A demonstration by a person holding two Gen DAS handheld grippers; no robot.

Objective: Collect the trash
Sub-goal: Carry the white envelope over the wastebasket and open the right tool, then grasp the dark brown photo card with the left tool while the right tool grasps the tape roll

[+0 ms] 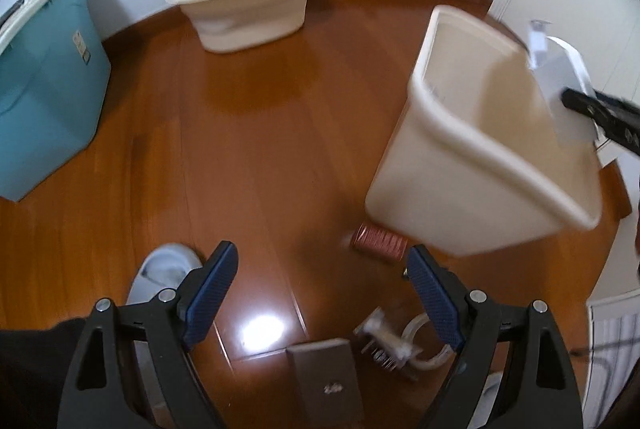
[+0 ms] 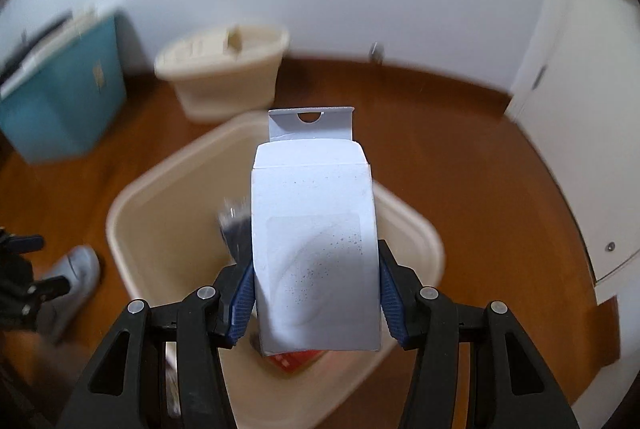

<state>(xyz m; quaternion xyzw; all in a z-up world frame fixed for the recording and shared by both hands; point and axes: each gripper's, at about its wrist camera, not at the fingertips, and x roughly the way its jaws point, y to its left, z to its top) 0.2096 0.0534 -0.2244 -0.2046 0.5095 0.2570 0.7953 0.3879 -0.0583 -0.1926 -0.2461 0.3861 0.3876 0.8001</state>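
White carton (image 2: pixel 314 249), judged light and crushable, is clamped across its side walls by the right gripper (image 2: pixel 316 293) above the bin (image 2: pixel 132 205); the left gripper (image 1: pixel 320 293) is spread wide, empty.

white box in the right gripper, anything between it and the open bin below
Nothing visible blocks it. The white cardboard box, clamped in the right gripper, hangs above the open mouth of the cream trash bin. The bin has no lid; only a dark item and a red packet lie inside, lower down.
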